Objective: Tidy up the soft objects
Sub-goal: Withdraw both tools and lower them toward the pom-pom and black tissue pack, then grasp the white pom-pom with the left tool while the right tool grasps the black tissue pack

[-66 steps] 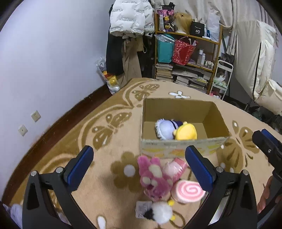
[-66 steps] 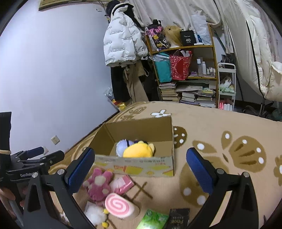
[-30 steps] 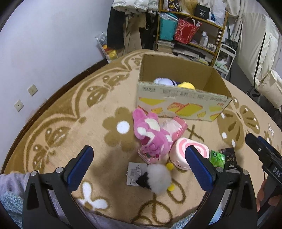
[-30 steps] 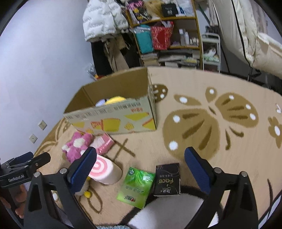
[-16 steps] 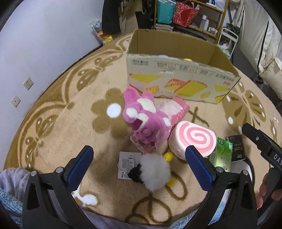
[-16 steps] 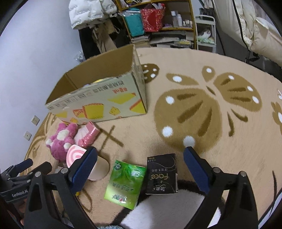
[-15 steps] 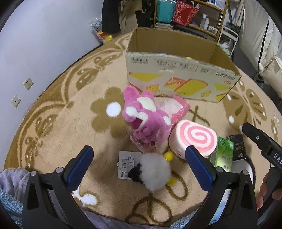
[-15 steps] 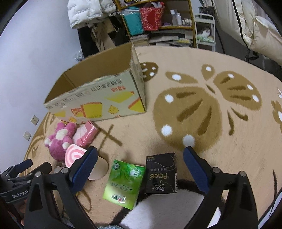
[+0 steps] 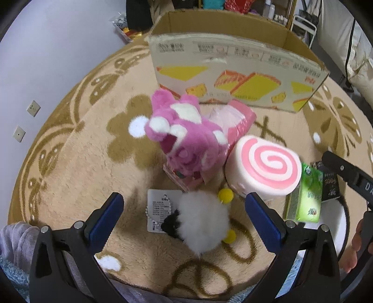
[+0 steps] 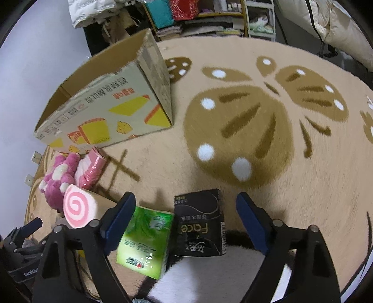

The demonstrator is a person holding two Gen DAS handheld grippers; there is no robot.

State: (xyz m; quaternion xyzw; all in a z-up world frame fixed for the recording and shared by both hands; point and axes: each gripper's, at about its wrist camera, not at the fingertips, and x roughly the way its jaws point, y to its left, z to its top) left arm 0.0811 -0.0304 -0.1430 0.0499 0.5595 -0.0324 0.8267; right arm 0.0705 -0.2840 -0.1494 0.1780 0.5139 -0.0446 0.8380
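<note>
My left gripper point(image 9: 184, 212) is open and low over a white fluffy toy point(image 9: 201, 222) with yellow pom-poms and a paper tag. Beyond it lie a pink plush animal point(image 9: 186, 142), a pink wrapped pack point(image 9: 235, 121) and a pink swirl roll cushion point(image 9: 265, 165). My right gripper point(image 10: 185, 215) is open, with a black tissue pack point(image 10: 200, 223) and a green tissue pack point(image 10: 145, 237) between its fingers. The cardboard box point(image 9: 233, 63) stands open behind the toys; its inside is hidden.
A beige rug point(image 10: 256, 139) with brown butterfly patterns covers the floor. The left gripper body shows at the right wrist view's lower left point(image 10: 21, 251). Shelves point(image 10: 209, 16) with books and bags stand at the far wall. A white fluffy patch point(image 10: 209, 277) lies below the tissue packs.
Both grippers have come down and nearer to the floor items. The left now hovers over the white fluffy toy, the right over the two tissue packs. Jaws stay open.
</note>
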